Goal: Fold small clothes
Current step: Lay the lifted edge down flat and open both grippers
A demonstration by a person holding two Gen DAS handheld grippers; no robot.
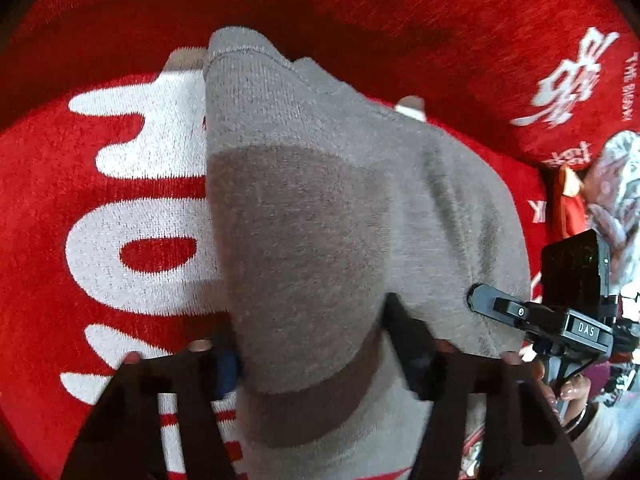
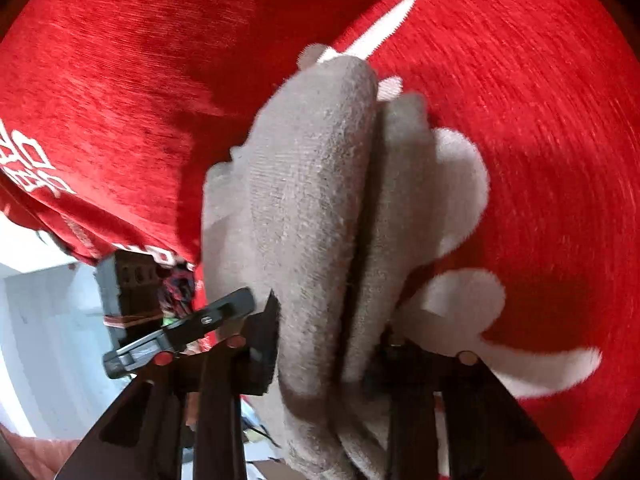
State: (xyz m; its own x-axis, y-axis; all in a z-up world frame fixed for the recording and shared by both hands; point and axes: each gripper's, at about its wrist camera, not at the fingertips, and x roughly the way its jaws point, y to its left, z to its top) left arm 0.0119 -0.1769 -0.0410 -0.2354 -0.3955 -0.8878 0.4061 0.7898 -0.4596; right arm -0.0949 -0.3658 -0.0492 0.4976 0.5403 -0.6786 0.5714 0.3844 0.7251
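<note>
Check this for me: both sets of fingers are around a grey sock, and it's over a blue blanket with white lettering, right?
Nearly. The blanket is red, not blue; the left wrist view shows it plainly, with white lettering under the grey sock. The rest holds: the left gripper and right gripper each have the sock between their fingers.

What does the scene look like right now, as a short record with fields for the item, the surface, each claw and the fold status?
item: grey sock with a darker grey patch
surface: red blanket with white lettering
left claw: closed on the sock, its fingers at either side of the darker patch
right claw: closed on the sock, bunched layers pinched between its fingers
other: the right claw also shows at the right edge of the left wrist view
fold status: sock gripped by both claws, not yet lying flat and folded
</note>
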